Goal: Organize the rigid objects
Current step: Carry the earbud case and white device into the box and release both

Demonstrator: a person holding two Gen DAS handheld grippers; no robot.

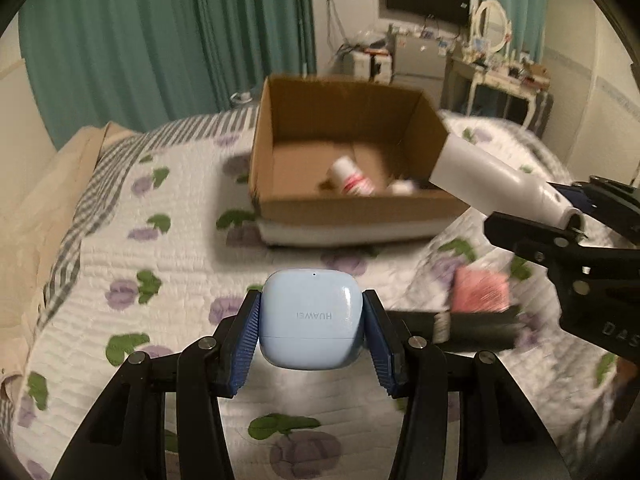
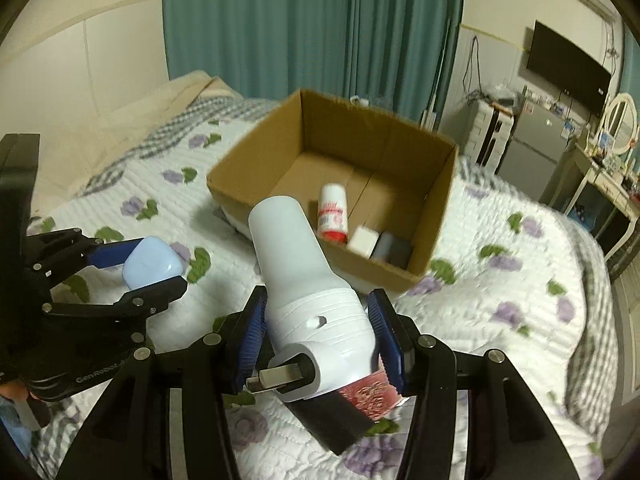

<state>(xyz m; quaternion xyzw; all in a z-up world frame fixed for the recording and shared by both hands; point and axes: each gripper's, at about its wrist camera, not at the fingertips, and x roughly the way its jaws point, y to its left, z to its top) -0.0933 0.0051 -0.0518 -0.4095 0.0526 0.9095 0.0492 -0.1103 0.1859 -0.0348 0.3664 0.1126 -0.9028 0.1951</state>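
My left gripper (image 1: 311,322) is shut on a light blue Huawei earbuds case (image 1: 311,320), held above the quilt in front of the cardboard box (image 1: 348,216). It also shows in the right wrist view (image 2: 154,262). My right gripper (image 2: 318,330) is shut on a white hair-dryer-like device (image 2: 308,292), its nozzle pointing toward the box (image 2: 392,276). In the left wrist view the device (image 1: 492,178) hangs over the box's right corner. Inside the box lie a white bottle with a red label (image 2: 331,214), a white cube (image 2: 363,240) and a grey block (image 2: 394,250).
The box stands on a bed with a white floral quilt (image 1: 160,272). A pink-red packet (image 1: 482,290) and a black cylinder (image 1: 468,328) lie on the quilt at right. Green curtains, a fridge, a TV and a dressing table stand beyond the bed.
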